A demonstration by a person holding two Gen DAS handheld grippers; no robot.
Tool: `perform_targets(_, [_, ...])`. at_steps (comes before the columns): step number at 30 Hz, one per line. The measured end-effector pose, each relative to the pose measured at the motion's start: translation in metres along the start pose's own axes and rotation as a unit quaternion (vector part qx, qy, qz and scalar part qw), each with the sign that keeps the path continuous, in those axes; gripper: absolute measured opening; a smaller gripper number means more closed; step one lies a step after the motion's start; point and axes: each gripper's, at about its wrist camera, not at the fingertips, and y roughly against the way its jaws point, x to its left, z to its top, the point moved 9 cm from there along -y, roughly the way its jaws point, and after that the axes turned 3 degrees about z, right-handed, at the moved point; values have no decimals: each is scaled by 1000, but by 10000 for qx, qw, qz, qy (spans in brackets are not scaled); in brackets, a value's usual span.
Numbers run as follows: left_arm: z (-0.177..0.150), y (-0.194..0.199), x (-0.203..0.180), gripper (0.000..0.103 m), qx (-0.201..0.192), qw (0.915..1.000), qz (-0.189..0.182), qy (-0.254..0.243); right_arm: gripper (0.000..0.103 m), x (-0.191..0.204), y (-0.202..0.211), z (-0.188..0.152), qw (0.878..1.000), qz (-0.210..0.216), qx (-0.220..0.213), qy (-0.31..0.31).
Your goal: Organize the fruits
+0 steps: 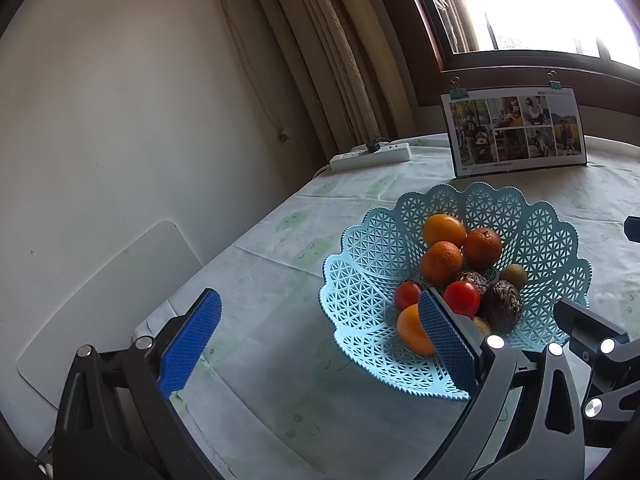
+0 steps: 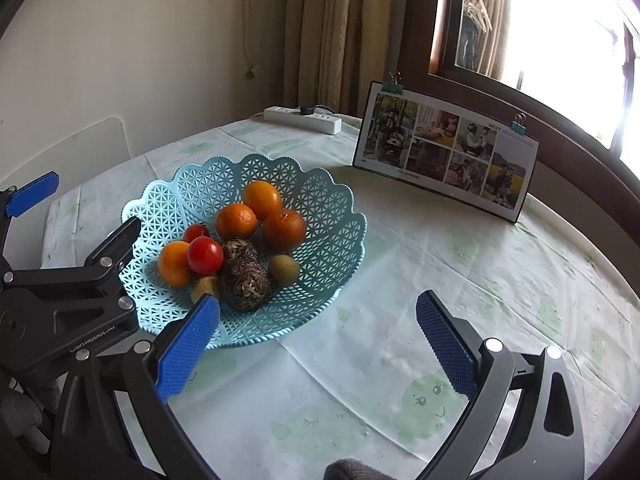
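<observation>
Left gripper (image 1: 316, 344) spread wide, nothing held, hovering at near-left edge of blue lattice basket (image 1: 360, 280). Right gripper (image 2: 318, 350) likewise wide and empty, over bare tablecloth (image 2: 460, 280), basket ahead-left of it. Oranges (image 2: 236, 220), tomatoes (image 2: 205, 255), dark wrinkled fruits (image 2: 245, 285) and small green ones (image 2: 283, 269) all piled in basket centre, none outside. Probably finished, or poised to pick for sorting.

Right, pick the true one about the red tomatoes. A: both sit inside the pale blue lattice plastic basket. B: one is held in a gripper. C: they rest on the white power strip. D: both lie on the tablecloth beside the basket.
A: both red tomatoes sit among the oranges inside the pale blue lattice plastic basket.
</observation>
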Motion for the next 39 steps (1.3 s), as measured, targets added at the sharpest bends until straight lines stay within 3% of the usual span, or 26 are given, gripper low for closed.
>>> perform_targets(17, [-2,2,0,100,1,10000,-5,-2,98,-2,1,1,9995,-292,-80,97])
perform_targets(39, [1,6,-1,100,-32,10000,-6,-9,98,3,7,2,9996,-193,-182,136])
